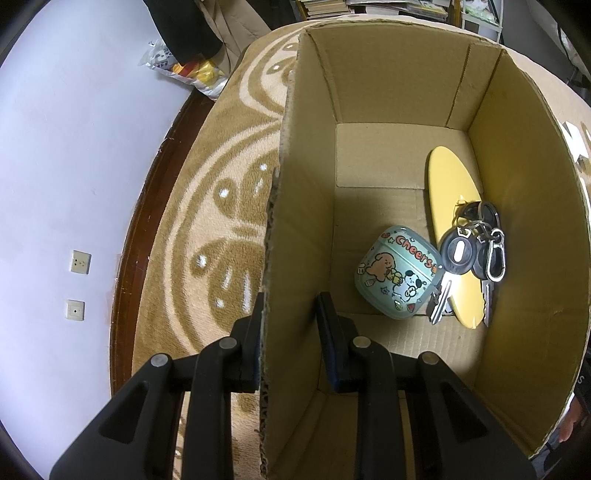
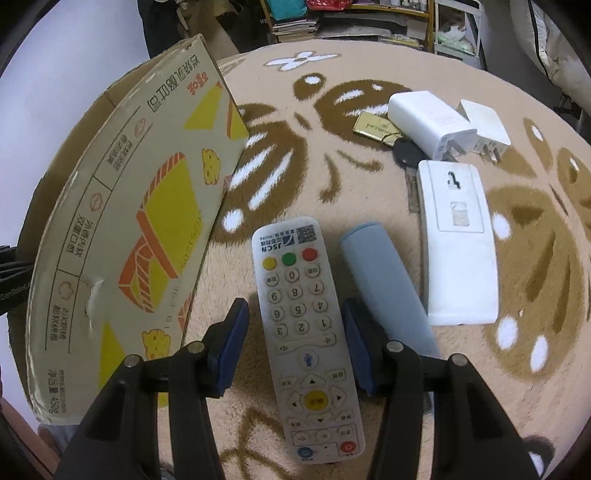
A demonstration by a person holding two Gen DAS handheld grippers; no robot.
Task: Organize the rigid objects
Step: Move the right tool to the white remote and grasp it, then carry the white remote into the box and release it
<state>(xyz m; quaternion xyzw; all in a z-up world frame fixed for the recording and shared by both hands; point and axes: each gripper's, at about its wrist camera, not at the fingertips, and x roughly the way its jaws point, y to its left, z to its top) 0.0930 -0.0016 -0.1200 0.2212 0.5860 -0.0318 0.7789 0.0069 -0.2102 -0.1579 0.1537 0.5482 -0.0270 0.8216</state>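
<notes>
1. The tabletop (image 2: 369, 177) is covered with a fluffy beige cloth that carries a brown and white pattern of curved lines and drop shapes. In the left wrist view a dark brown wooden edge (image 1: 147, 206) of the tabletop shows beside the cloth, and next to it is a pale wall with two small wall sockets (image 1: 80, 262).
2. At the far side of the room there are shelves with stacks of books (image 2: 295, 26) and other goods, and a plastic bag (image 1: 188, 70) with yellow and red content lies near the wall.
3. An open cardboard box (image 1: 424, 85) stands on the cloth. Its outer wall has yellow and orange prints and Chinese text.
4. Inside the box lie a mint green earphone case (image 1: 399, 277) with cartoon animals, a yellow oval plate (image 1: 445, 192) leaning against the right wall, and a bunch of keys (image 1: 476, 243) resting on the plate.
5. The left gripper (image 1: 288, 306) has its jaws closed on the left wall of the box, one finger outside and one inside.
6. The right gripper (image 2: 293, 314) hangs above a white remote control (image 2: 303, 332), which lies on the cloth just beside the box. The jaws stand at both sides of the remote, and the pads do not press on it.
7. Next to the remote lies a light blue cylinder (image 2: 384, 280), then a white flat box (image 2: 458, 243). Farther away are two white chargers (image 2: 428, 118), a gold card (image 2: 373, 125) and a dark key (image 2: 406, 155).
</notes>
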